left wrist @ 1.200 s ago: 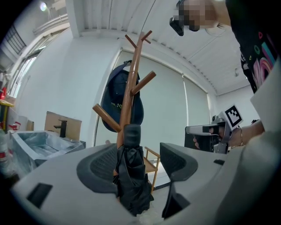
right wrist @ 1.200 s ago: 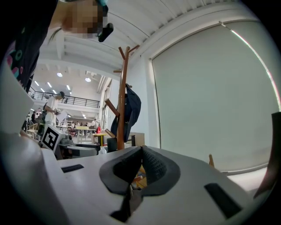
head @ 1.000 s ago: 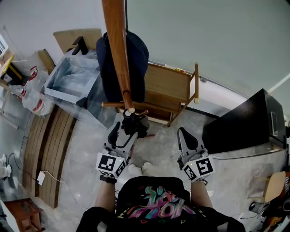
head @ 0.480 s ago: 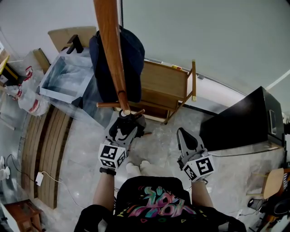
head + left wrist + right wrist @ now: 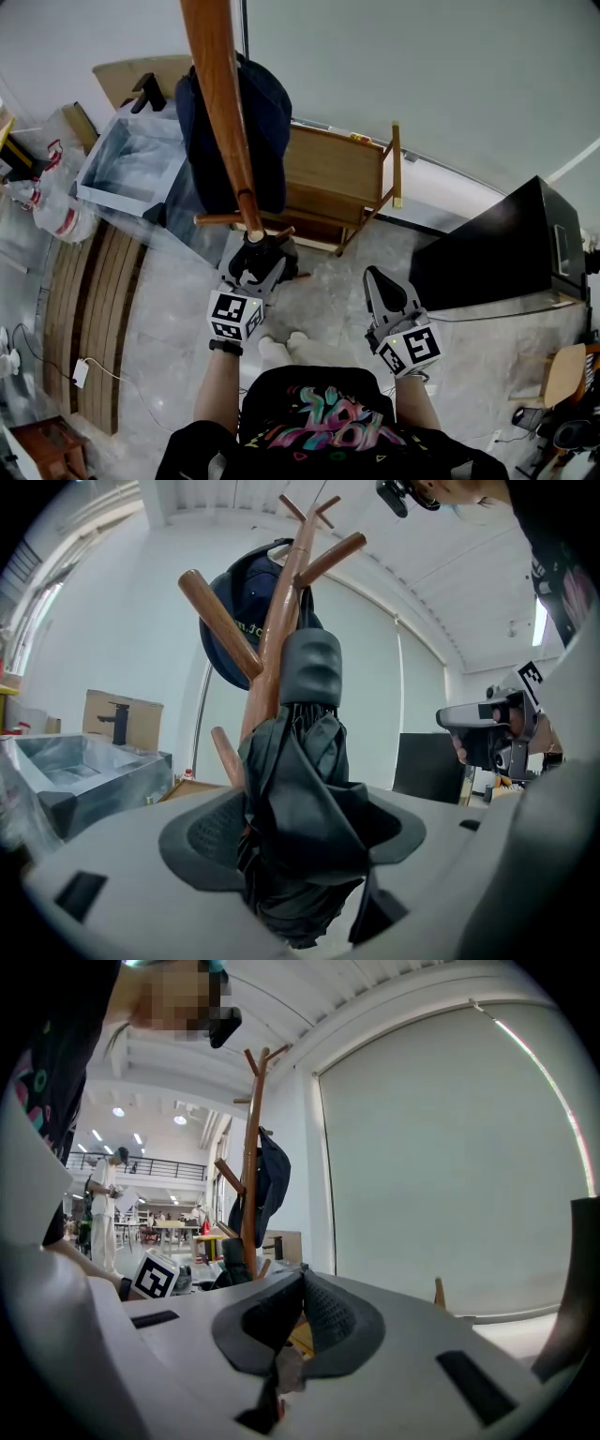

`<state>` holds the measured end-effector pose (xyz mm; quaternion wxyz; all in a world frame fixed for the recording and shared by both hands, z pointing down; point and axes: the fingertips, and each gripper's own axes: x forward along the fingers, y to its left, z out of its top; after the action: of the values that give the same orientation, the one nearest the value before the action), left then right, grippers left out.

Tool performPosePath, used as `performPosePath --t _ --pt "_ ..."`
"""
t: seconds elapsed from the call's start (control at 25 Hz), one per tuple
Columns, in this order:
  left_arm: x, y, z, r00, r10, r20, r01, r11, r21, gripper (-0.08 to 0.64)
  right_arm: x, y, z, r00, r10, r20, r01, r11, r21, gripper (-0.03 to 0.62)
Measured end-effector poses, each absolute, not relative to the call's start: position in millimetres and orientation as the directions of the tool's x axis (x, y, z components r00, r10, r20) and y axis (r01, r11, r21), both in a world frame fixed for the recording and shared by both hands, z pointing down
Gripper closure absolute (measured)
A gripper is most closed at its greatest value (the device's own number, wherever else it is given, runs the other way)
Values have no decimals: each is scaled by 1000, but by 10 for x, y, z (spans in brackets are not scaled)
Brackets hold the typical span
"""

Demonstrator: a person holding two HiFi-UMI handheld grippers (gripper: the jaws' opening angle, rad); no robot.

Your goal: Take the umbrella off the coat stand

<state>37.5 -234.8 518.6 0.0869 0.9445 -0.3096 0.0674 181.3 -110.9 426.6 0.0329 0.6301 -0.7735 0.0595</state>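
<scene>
A folded black umbrella [image 5: 263,249] hangs low on the wooden coat stand [image 5: 221,112], beside a lower peg. In the left gripper view the umbrella [image 5: 302,761] fills the gap between the pads, its handle cap up against the stand [image 5: 281,630]. My left gripper [image 5: 255,262] [image 5: 295,850] is open, its jaws have just been opening and now stand wide around the umbrella without clearly pressing it. A navy cap [image 5: 267,122] hangs higher on the stand. My right gripper [image 5: 375,278] [image 5: 298,1288] is shut and empty, held apart to the right.
Behind the stand is a low wooden rack [image 5: 337,178]. A black cabinet [image 5: 497,253] is at the right. A grey open box [image 5: 136,159], white bags [image 5: 56,211] and wooden slats [image 5: 98,309] lie to the left. My shoes [image 5: 286,349] are near the stand's base.
My left gripper has moved forward and lower toward the stand, so the umbrella now sits deeper between its jaws. The right gripper has stayed put.
</scene>
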Motion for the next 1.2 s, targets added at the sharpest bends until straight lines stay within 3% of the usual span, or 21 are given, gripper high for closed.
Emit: performPosePath --t 0.28,0.56,1.2 --pt "354 -2330 5160 797 -576 180 -598 -795 103 248 1811 -1130 4270 -213 -969 127 -977 208 -54 577" --pt "354 -2315 5161 798 -574 185 -596 -796 102 304 1786 -1158 4295 -221 -967 128 -975 215 -58 577" --pt "289 -2230 4905 798 -578 170 -595 -800 77 311 1710 -1179 4189 -244 -965 95 -969 239 -63 577"
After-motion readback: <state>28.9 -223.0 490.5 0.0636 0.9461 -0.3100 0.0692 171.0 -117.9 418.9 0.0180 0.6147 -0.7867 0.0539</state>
